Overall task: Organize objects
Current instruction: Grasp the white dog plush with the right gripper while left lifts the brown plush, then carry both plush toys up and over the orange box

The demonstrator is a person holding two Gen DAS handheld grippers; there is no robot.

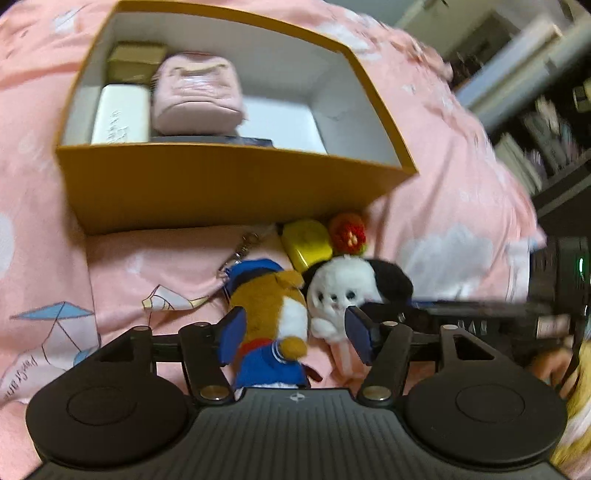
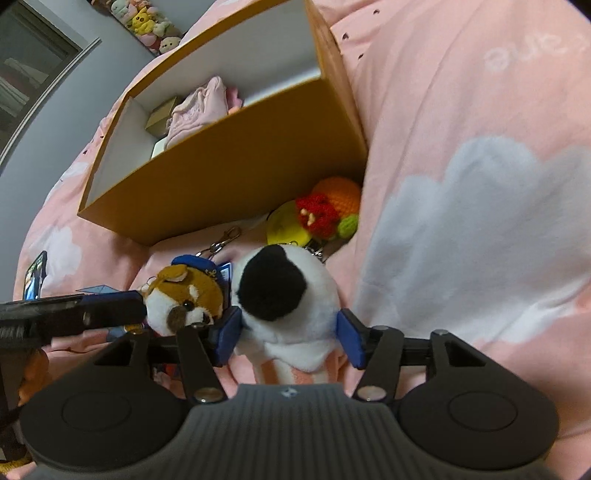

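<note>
Each toy lies between its own parted, not yet gripping jaws, long axis toward the box (image 1: 236,184): the dog (image 1: 271,314) in the left gripper (image 1: 295,328), the panda (image 2: 288,306) in the right gripper (image 2: 288,338).

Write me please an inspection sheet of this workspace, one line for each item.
Surface: pink bedding with cloud prints, creased.
Job's things: orange box, open, holding a pink pouch, a white case and a gold box; in front of it a brown dog plush and a black-and-white plush side by side.
Clutter: yellow case and crocheted fruit charm against the box wall.
Grippers: left tongs open around the dog plush; right tongs open around the black-and-white plush.
Cables: nothing seen.
Surroundings: shelf of plush toys; bookshelf, blurred.
</note>
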